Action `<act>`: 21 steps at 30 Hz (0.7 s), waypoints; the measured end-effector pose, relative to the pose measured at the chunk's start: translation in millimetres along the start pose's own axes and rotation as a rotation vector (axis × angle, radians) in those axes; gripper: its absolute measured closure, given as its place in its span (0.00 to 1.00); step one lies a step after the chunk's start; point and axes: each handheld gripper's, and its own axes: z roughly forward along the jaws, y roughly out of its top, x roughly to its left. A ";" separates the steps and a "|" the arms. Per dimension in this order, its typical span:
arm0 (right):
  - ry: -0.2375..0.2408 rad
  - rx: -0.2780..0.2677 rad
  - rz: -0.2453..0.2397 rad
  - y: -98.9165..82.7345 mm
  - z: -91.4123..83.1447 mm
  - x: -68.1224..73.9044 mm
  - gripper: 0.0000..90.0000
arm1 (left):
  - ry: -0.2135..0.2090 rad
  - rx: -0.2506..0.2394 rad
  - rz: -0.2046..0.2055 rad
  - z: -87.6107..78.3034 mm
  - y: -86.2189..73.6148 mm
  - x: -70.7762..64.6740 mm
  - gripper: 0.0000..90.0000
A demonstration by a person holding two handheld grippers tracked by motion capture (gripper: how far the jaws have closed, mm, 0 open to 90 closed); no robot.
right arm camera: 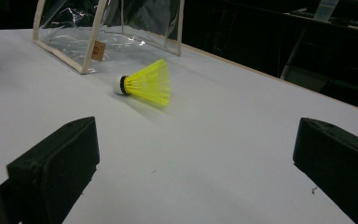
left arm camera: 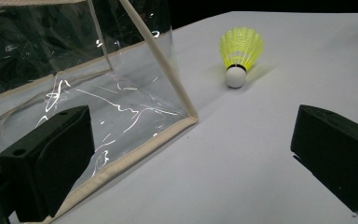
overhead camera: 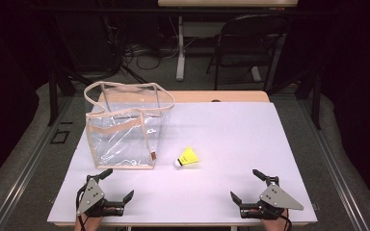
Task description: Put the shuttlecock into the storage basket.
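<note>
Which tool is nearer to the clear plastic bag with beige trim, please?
Left. The left tool sits just in front of the clear plastic bag with beige trim, jaws open. The right tool rests at the table's opposite front corner, well beyond the yellow shuttlecock.

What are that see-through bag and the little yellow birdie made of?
The bag looks like clear glossy plastic film, since it shows glare streaks and creases, edged with beige fabric-like trim. The shuttlecock seems to have a ribbed yellow plastic skirt and a matte white tip, maybe foam or cork.
</note>
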 end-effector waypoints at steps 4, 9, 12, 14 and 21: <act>0.001 0.003 0.002 -1.0 -0.6 -1.4 0.00 | -0.001 0.001 -0.005 1.8 0.7 0.5 0.00; 0.000 0.006 0.019 -2.0 -0.6 -2.4 0.00 | -0.009 0.006 -0.014 4.8 0.7 -0.9 0.00; -0.002 0.006 0.011 -1.5 -1.3 -1.5 0.00 | -0.016 0.007 -0.002 5.6 1.3 -2.1 0.00; -0.002 -0.002 0.008 -0.9 -1.1 -1.5 0.00 | -0.016 0.007 -0.002 5.9 1.4 -2.4 0.00; 0.003 0.005 0.011 0.1 0.0 0.1 0.00 | -0.031 0.023 -0.025 9.2 1.8 -3.7 0.00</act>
